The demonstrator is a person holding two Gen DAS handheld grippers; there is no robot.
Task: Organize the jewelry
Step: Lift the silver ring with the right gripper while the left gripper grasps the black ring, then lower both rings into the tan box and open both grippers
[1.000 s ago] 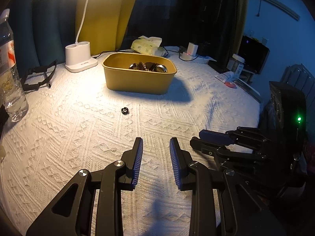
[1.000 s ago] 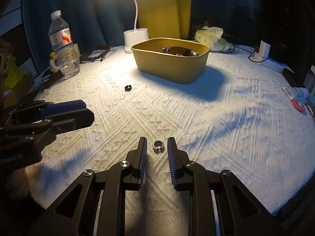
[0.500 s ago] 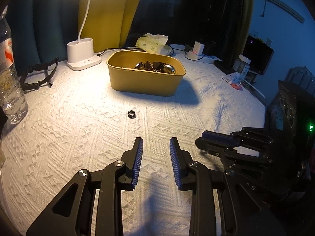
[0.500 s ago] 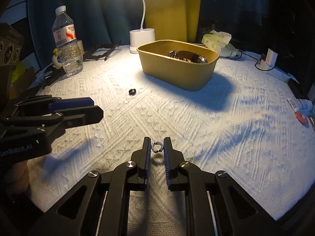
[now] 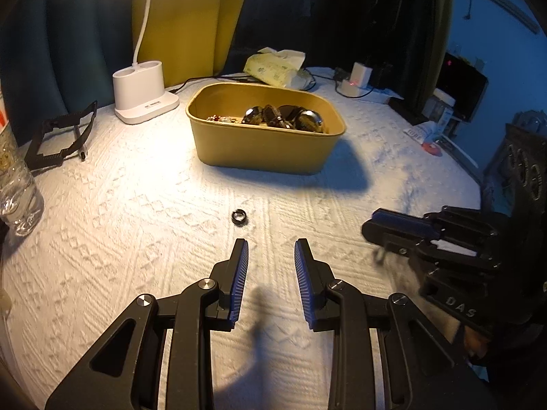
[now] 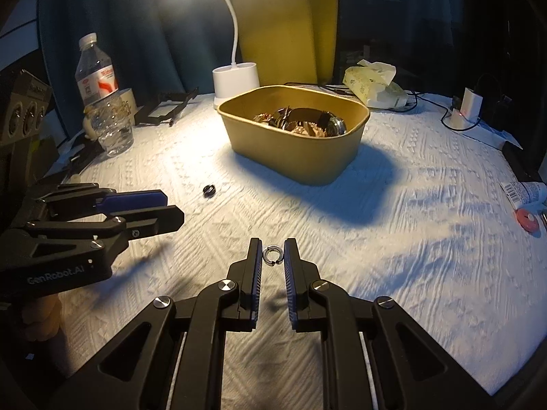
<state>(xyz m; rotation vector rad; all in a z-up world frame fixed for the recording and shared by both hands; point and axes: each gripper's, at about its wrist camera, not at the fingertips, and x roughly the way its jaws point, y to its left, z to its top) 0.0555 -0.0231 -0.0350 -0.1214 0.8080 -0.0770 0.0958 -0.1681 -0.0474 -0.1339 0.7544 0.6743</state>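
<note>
On cloth [image 5: 136, 225]: two rings [image 5: 239, 217] [image 6: 272, 255].

The left gripper [image 5: 270, 249] is held low and level, its two blue-padded fingers [image 5: 239, 273] spread well apart with nothing between them. The right gripper [image 6: 272, 249] sits to its right, slightly ahead, fingers drawn close together and pinching a small silver ring [image 6: 272, 255] at their tips. Part of a bare hand [image 6: 41, 314] shows beneath the left gripper's body.
</note>
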